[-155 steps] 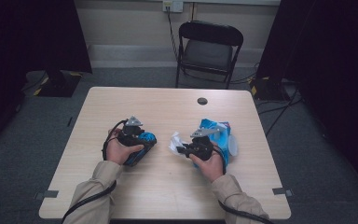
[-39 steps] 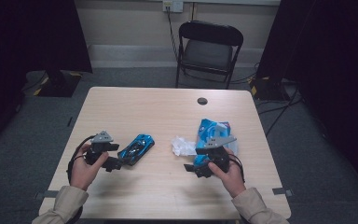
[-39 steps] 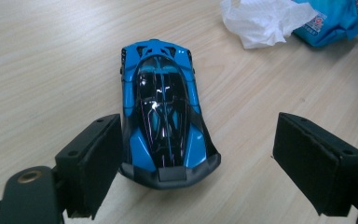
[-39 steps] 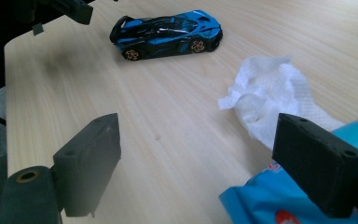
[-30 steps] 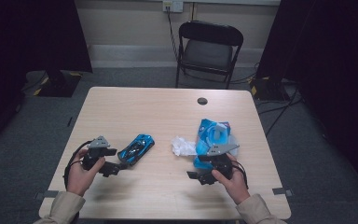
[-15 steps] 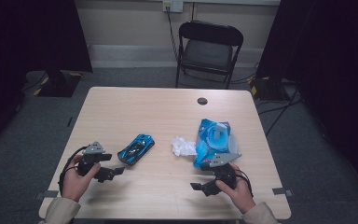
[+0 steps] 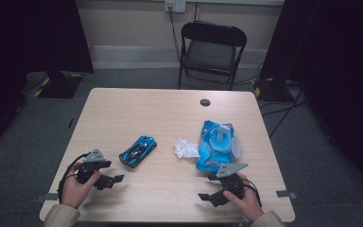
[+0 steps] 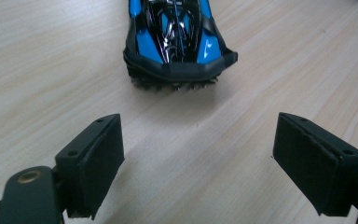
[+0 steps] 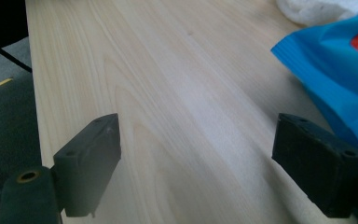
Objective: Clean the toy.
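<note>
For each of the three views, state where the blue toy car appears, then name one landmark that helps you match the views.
High view: blue toy car lies left of centre on the table.
Left gripper view: top centre, ahead of the open jaws.
Right gripper view: not in it.
Shared landmark: the pale wood-grain tabletop.

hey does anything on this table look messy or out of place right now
Mildly, yes. A crumpled white wipe lies loose on the table beside the blue wipes pack, whose lid flap stands open. The toy car sits at an angle but upright. Both claws, left and right, are open and empty.
</note>
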The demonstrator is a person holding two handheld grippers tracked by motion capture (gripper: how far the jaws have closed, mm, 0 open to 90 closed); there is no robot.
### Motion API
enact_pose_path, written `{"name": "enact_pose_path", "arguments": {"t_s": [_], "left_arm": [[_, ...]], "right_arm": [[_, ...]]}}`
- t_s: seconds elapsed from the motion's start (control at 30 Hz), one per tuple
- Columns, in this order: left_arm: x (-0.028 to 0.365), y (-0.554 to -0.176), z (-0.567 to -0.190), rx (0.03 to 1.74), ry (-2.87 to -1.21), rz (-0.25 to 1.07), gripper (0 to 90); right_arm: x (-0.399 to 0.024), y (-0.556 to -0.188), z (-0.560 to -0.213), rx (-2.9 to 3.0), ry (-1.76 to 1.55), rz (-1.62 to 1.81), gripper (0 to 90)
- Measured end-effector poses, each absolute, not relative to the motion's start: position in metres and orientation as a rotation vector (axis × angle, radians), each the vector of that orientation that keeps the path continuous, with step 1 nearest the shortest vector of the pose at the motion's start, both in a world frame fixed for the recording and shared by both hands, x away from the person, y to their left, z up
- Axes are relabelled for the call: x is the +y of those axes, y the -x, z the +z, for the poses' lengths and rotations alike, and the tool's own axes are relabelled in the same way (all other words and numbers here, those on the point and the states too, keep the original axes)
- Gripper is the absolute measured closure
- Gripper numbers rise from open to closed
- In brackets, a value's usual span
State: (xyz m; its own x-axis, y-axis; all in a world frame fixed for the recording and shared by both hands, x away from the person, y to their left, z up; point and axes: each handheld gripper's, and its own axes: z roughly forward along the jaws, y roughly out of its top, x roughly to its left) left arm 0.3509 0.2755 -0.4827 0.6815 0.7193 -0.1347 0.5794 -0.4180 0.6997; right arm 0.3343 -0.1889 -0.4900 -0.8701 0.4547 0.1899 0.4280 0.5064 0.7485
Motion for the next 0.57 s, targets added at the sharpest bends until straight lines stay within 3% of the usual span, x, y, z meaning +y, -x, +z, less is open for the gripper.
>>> {"name": "enact_pose_path", "arguments": {"t_s": [0.57], "left_arm": [[0.268,-0.346,-0.495,0.901,-2.228,0.265,15.9]], "right_arm": [[-0.189,-0.331,-0.504,2.682,-0.713,1.268,14.7]]}}
